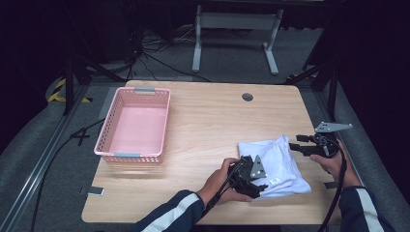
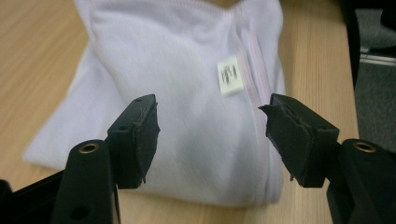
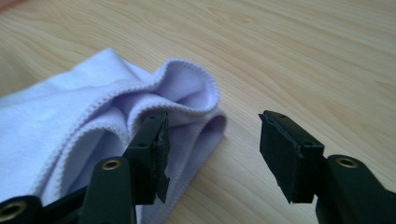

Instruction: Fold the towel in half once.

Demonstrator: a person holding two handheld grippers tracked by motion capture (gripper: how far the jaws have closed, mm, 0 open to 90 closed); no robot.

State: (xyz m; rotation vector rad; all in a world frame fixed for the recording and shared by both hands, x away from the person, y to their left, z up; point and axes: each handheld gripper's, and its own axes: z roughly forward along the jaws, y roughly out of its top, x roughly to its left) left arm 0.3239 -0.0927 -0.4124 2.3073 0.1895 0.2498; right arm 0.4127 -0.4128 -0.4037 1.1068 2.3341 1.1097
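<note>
Nearest the table's front edge, left gripper low over the near-left corner of the folded white knit cloth, jaws apart, nothing pinched; in the left gripper view, cloth lying under the gap, small white printed label sitting ahead of the pads, stitched seam running away beside it. Pads clear of the fabric on both sides, so no hold there.

A little farther, right gripper level at the cloth's far-right corner, jaws likewise spread and empty. In the right gripper view, curled scalloped hem bunched just past the left pad, other pad over bare wood.

Folded cloth resting flat on the right half of the light wooden table, near the front. Long axis apparently running from far-left to near-right, label end toward the person, rolled hem toward the right gripper; hard to call exactly, given the soft outline.

Risks from here, as a judgement: closing on that loose hem likely catching one layer only, letting the fold peel open on a lift. Left jaws closing over the flat face possibly just skidding, or snagging the label. Uneven lift between the two corners probably sagging the middle and undoing the fold.

Farthest off, pink perforated plastic basket at the table's left, well apart from the cloth.
</note>
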